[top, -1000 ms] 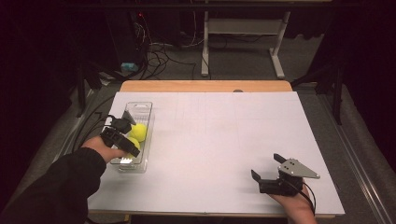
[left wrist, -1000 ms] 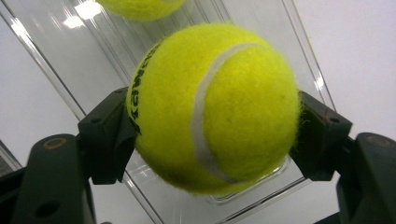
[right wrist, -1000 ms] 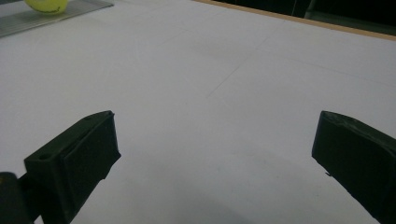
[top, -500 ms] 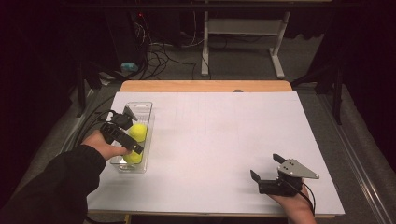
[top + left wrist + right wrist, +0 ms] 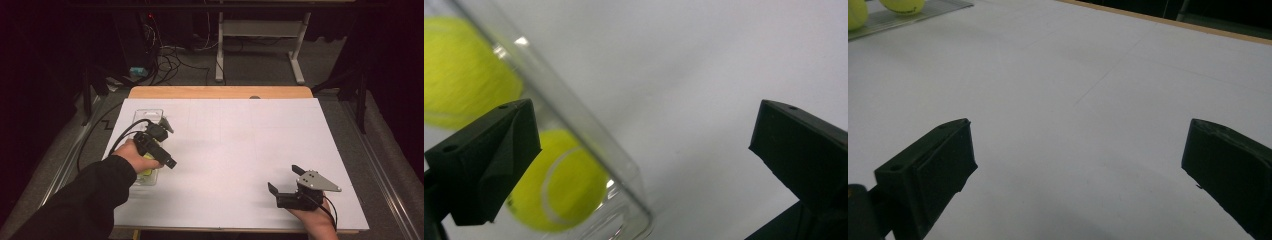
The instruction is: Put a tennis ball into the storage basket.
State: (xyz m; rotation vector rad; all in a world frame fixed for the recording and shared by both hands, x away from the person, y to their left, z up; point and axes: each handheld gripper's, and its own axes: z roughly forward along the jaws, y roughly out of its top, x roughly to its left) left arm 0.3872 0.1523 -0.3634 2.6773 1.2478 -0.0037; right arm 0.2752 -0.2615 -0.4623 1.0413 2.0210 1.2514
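Observation:
A clear plastic tray [image 5: 146,113] lies along the table's left side. Two yellow tennis balls [image 5: 559,185] [image 5: 459,70] sit inside it behind its wall [image 5: 574,125]. One ball [image 5: 148,166] peeks out under the person's left hand. My left gripper [image 5: 169,144] [image 5: 644,150] hovers at the tray's near right edge. Its jaws have just been opening and stand wide, with nothing gripped between them. My right gripper [image 5: 285,180] [image 5: 1073,170] rests open and empty at the near right of the table. It faces the tray [image 5: 923,12] and the balls [image 5: 900,5] far off.
White paper [image 5: 240,145] covers the table, with a wooden strip [image 5: 220,92] at its far edge. A black cable [image 5: 122,135] trails from the left gripper over the tray. Desk legs and floor cables [image 5: 170,55] lie beyond the table.
The left gripper's jaws have opened and the hand has drawn back from above the tray toward the near right. A ball that was at its jaws now lies in the tray. The right gripper stayed still.

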